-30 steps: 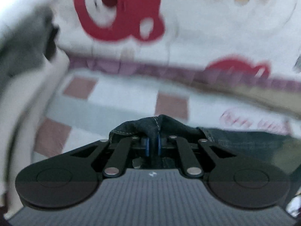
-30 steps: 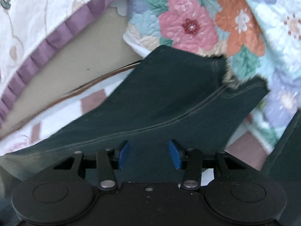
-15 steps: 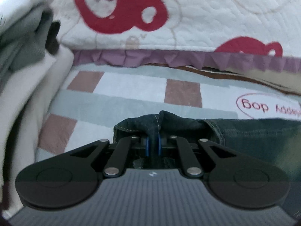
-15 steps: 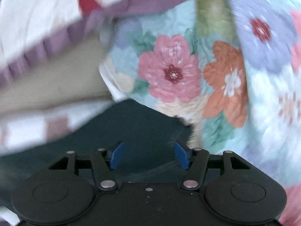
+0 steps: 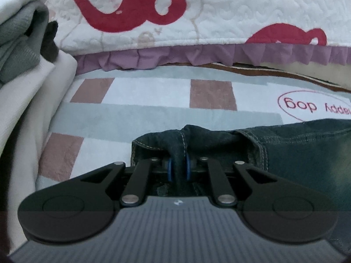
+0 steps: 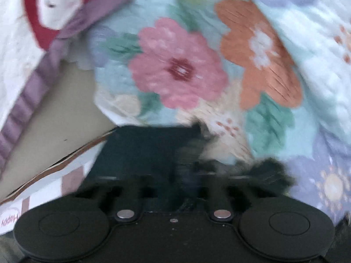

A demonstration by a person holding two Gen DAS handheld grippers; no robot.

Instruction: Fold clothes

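Observation:
Dark blue jeans (image 5: pixel 302 151) lie on a checked bed sheet (image 5: pixel 153 114). My left gripper (image 5: pixel 178 167) is shut on a bunched fold of the jeans' waistband at the left end. In the right wrist view the far end of the jeans (image 6: pixel 149 149) with a frayed hem lies against a floral quilt (image 6: pixel 179 65). My right gripper (image 6: pixel 186 186) is low over that end; the frame is blurred and the fingers look drawn together on the dark cloth.
A white quilt with red bears and a purple frill (image 5: pixel 197 52) lies behind the sheet. A pile of white and grey clothes (image 5: pixel 22 50) is at the left. A bare mattress edge (image 6: pixel 61 114) shows between the quilts.
My right gripper, open a second ago, has moved along the jeans to the hem and its fingers have come together. My left gripper keeps its hold and has settled.

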